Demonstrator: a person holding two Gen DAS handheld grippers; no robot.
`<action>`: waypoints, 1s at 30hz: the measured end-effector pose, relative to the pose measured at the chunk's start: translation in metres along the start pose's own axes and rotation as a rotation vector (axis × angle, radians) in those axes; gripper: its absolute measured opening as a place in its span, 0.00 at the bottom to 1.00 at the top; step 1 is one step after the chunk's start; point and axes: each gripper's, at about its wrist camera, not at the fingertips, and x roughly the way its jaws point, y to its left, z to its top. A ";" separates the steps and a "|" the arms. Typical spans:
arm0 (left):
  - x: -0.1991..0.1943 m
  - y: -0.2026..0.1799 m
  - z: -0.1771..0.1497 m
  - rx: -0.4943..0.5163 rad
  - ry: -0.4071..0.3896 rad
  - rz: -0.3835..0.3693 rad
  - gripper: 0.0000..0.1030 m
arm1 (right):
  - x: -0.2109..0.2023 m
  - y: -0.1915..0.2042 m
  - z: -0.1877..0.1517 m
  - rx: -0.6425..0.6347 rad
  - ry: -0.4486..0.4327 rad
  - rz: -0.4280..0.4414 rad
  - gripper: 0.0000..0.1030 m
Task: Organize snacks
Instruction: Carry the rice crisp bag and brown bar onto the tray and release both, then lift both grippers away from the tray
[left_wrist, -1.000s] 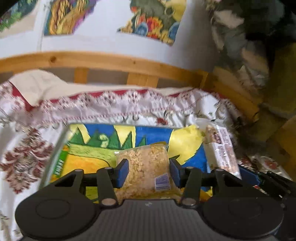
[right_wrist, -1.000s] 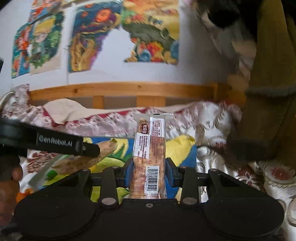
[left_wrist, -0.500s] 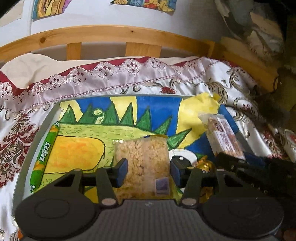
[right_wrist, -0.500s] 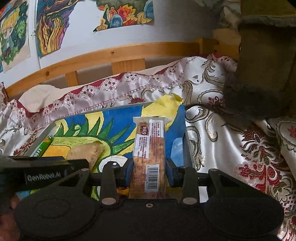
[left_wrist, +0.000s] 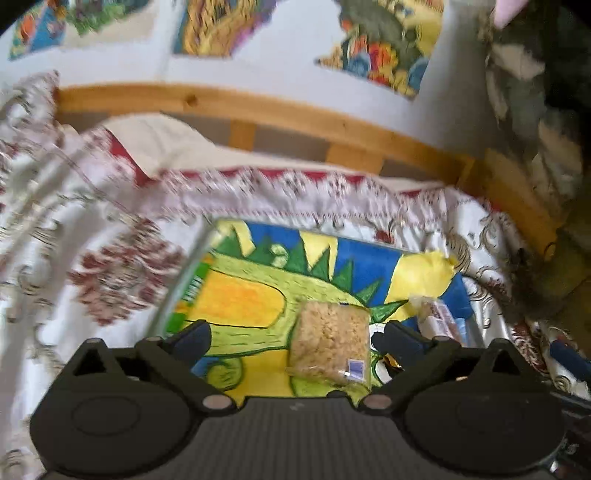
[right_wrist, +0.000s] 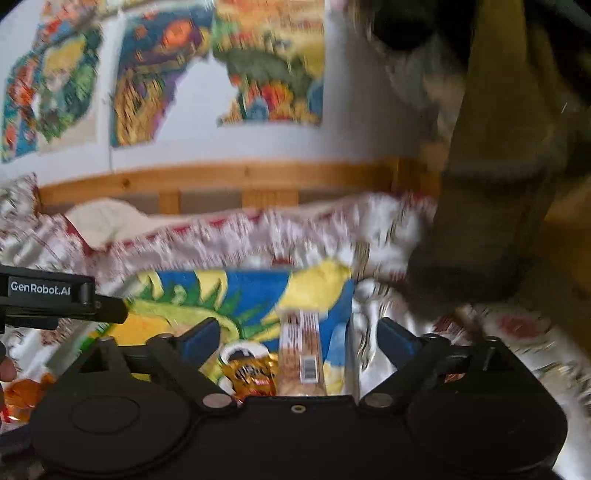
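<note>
A tray (left_wrist: 177, 291) painted with a green dragon on blue and yellow lies on the bed. My left gripper (left_wrist: 297, 338) is open above it. A clear bag of puffed-rice snack (left_wrist: 330, 341) lies flat on the tray between the spread fingers, apart from them. My right gripper (right_wrist: 299, 338) is open too. The long snack bar (right_wrist: 304, 354) with a barcode lies on the tray's right side below it, beside a gold-wrapped snack (right_wrist: 249, 371). The bar also shows in the left wrist view (left_wrist: 439, 319). A green stick pack (left_wrist: 194, 291) lies along the tray's left rim.
The tray rests on a white and red patterned bedspread (left_wrist: 110, 273). A wooden bed rail (left_wrist: 295, 114) and a wall with colourful pictures stand behind. A dark soft toy or cushion (right_wrist: 491, 206) stands at the right. The left gripper's arm (right_wrist: 55, 299) crosses the right wrist view.
Both grippers have opened. The rice bag and the snack bar have left the fingers and now lie on the tray. Both cameras have tilted up and back; the frames are blurred.
</note>
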 end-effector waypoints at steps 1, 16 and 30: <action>-0.012 0.001 -0.001 0.014 -0.015 0.007 1.00 | -0.015 0.001 0.002 -0.007 -0.030 0.004 0.96; -0.166 0.016 -0.073 0.231 -0.116 0.070 1.00 | -0.167 0.023 -0.023 0.013 -0.118 0.051 0.99; -0.215 0.023 -0.135 0.317 0.036 0.105 1.00 | -0.244 0.034 -0.062 0.045 0.041 0.015 0.99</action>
